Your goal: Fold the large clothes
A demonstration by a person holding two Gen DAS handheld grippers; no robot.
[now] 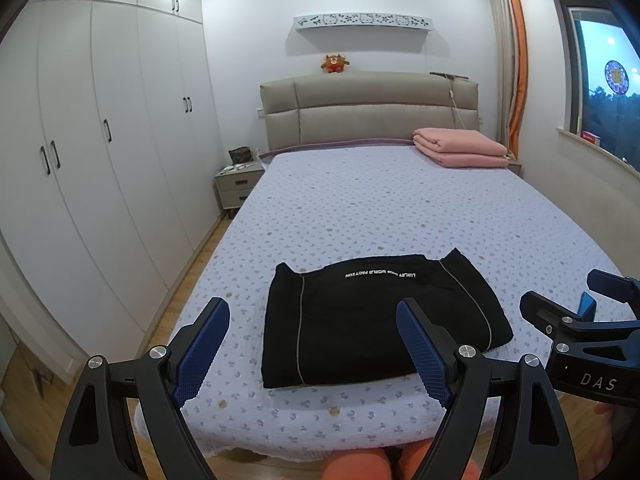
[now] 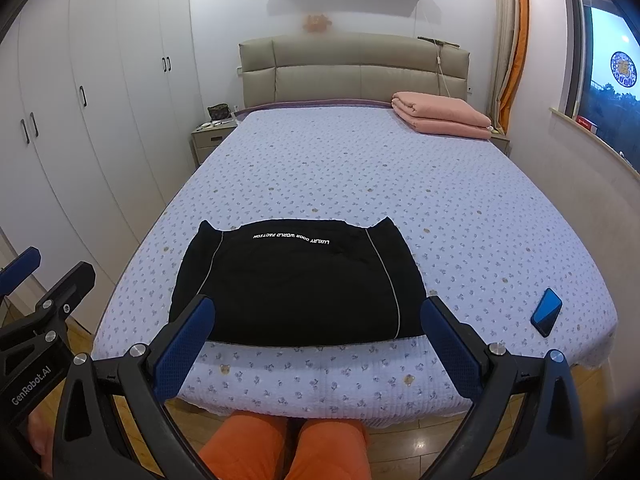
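Bed [image 2: 360, 168] with one folded black garment [image 2: 296, 280], one phone [image 2: 546, 312], two wide-apart, empty grippers: left gripper [image 1: 316, 344], right gripper [image 2: 318, 344].

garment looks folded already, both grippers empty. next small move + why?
Probably hold both back: the black garment lies as a squared rectangle on the bed, and the left gripper and right gripper hang open over the near edge, apart from it.
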